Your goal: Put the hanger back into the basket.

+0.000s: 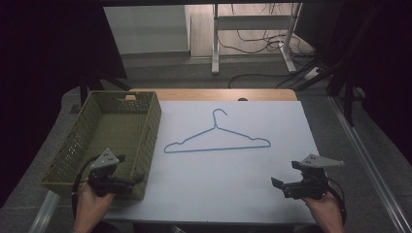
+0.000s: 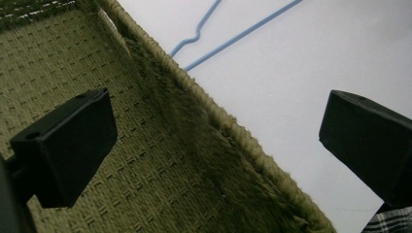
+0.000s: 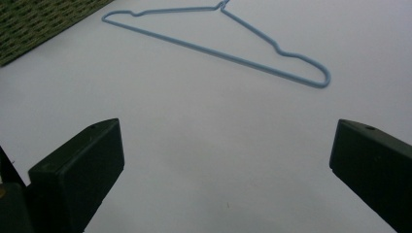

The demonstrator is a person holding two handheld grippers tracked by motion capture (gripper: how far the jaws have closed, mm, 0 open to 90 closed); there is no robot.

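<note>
A light-blue wire hanger (image 1: 217, 141) lies flat in the middle of the white table cover (image 1: 228, 170), hook pointing away from me. An olive woven basket (image 1: 99, 145) stands at the left with nothing visible inside. My left gripper (image 1: 130, 169) hovers open over the basket's near right corner; in its own view the jaws straddle the basket rim (image 2: 233, 128), with part of the hanger (image 2: 233, 39) beyond. My right gripper (image 1: 285, 175) is open above the cover at the near right, nothing between its jaws, and looks toward the hanger (image 3: 228, 53).
The wooden table edge (image 1: 214, 94) shows behind the white cover. Beyond it stand a white desk frame (image 1: 252, 39) and floor cables (image 1: 262, 46). The basket corner (image 3: 34, 24) shows at the top left of the right gripper view.
</note>
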